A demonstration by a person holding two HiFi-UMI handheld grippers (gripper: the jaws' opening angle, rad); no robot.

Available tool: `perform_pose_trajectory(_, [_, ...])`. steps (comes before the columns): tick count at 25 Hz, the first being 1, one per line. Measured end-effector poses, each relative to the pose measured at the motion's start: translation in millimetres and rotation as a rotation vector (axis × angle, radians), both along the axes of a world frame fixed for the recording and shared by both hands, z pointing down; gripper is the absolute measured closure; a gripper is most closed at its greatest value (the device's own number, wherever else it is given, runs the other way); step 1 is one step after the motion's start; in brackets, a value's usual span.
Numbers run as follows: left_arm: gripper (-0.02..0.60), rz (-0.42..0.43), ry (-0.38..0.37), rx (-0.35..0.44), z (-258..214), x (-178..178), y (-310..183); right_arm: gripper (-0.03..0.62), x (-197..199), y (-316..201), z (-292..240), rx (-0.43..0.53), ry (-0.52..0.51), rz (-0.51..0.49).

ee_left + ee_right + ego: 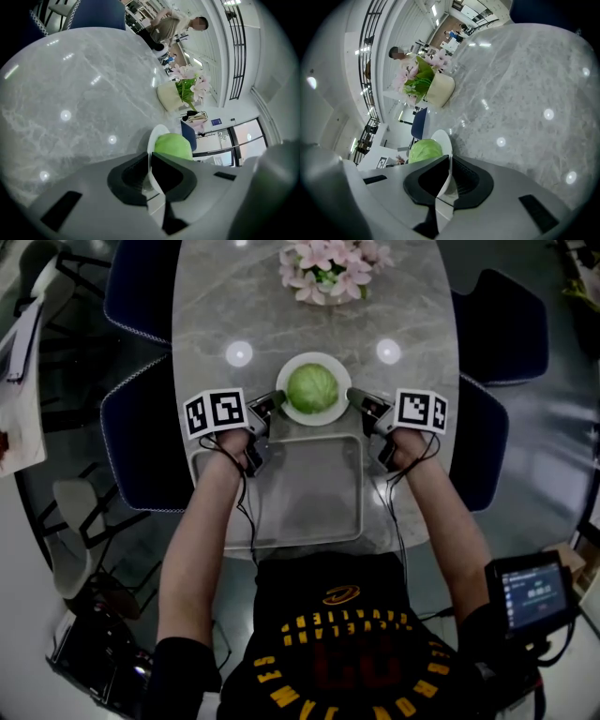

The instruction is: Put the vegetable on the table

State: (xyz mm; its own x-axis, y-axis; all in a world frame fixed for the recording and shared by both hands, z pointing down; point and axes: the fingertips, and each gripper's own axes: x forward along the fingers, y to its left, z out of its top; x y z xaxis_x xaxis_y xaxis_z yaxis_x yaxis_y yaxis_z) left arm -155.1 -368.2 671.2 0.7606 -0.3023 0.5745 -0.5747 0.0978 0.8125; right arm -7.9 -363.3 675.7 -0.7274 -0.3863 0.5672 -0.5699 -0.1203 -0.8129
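Currently I have the round white plate (314, 359) pinched at opposite sides. My left gripper (272, 401) is clamped on its left rim and my right gripper (357, 397) on its right rim, each thin edge squeezed between the dark pads. Two grips keep the plate level, so the pale green round cabbage (312, 388) sitting loose on it does not roll off. The plate is over the grey marble oval table (412, 306), just beyond the far edge of the grey rectangular tray (281, 538) and short of the pot of pink flowers (326, 268). Whether it rests on the marble I cannot tell; I judge the set-down is close.
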Motion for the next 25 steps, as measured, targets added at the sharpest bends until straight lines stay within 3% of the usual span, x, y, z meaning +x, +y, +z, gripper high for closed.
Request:
perform_pose_trajectory(16, [0.56,0.041,-0.042,-0.025,10.8,2.0,1.2,0.563,-0.3,1.0,4.3,0.023,0.013,-0.002])
perform_pose_trajectory(25, [0.558,0.014,-0.05,-0.039,16.9,0.8,-3.1,0.563,2.4,-1.1,12.3,0.028,0.039,0.029])
